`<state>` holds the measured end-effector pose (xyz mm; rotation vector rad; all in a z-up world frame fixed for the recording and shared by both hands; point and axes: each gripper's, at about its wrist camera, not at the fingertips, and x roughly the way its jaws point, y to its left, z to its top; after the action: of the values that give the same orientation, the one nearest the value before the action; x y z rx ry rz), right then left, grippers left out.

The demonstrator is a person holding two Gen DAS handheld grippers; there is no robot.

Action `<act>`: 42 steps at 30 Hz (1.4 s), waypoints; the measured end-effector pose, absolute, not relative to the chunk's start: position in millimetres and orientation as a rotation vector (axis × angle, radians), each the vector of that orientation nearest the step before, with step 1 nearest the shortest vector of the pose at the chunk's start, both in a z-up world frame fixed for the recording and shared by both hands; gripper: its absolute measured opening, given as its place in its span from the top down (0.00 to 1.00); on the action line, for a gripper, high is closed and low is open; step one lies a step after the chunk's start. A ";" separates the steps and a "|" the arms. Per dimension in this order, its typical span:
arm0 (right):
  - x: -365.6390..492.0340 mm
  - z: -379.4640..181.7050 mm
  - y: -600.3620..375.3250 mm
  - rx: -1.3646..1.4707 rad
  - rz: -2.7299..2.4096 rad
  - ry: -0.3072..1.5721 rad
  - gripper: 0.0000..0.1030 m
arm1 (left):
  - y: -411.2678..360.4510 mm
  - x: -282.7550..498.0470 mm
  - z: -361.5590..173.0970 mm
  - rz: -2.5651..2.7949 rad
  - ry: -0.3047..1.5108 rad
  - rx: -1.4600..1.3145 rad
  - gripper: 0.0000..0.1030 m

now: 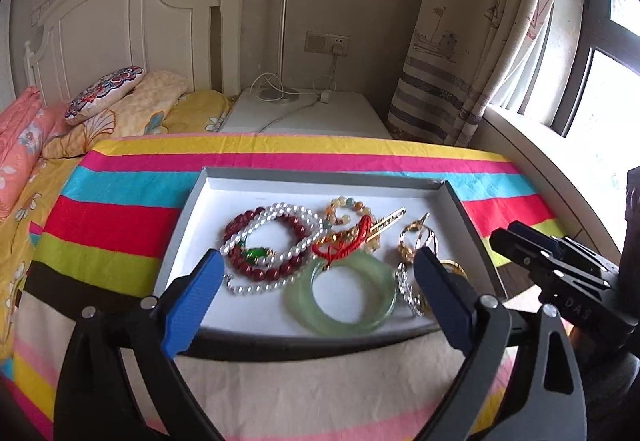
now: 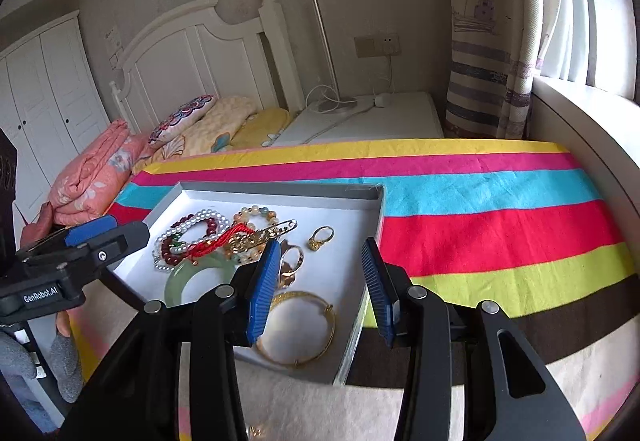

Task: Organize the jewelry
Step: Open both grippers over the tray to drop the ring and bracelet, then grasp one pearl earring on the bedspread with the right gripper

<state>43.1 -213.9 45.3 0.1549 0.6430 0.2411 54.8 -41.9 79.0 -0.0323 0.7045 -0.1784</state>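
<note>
A shallow grey tray (image 1: 188, 209) (image 2: 376, 217) lies on a striped cloth and holds a jumble of jewelry. I see a green jade bangle (image 1: 340, 301) (image 2: 180, 281), a white pearl strand (image 1: 276, 217), a dark red bead bracelet (image 1: 260, 269), a red cord with a gold pin (image 1: 360, 233), a gold ring (image 2: 320, 237) and a gold bangle (image 2: 298, 325). My left gripper (image 1: 320, 265) is open above the tray's near edge, over the jade bangle. My right gripper (image 2: 320, 261) is open over the tray's right side, above the gold bangle. Both are empty.
The striped cloth (image 2: 500, 209) covers the table. Beyond it stand a bed with pillows (image 1: 120, 101), a white nightstand with a lamp and cables (image 1: 304, 109), a curtain (image 1: 460, 61) and a window sill (image 2: 580, 129).
</note>
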 end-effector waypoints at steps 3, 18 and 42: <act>15.9 40.3 -214.2 0.161 0.270 0.645 0.60 | -36.9 27.4 69.1 -0.168 0.729 -0.010 0.05; -60.6 9.7 -190.1 0.030 0.372 0.794 0.60 | -1.2 -31.3 12.1 -0.263 0.859 -0.144 0.04; -48.0 -3.5 -135.7 -0.140 0.394 0.871 0.71 | 6.9 -28.9 13.2 -0.289 0.841 -0.242 0.03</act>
<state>-48.0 -135.7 -3.5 -0.1404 0.8713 0.3944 -28.9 6.9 13.2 -0.2421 0.8413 -0.2887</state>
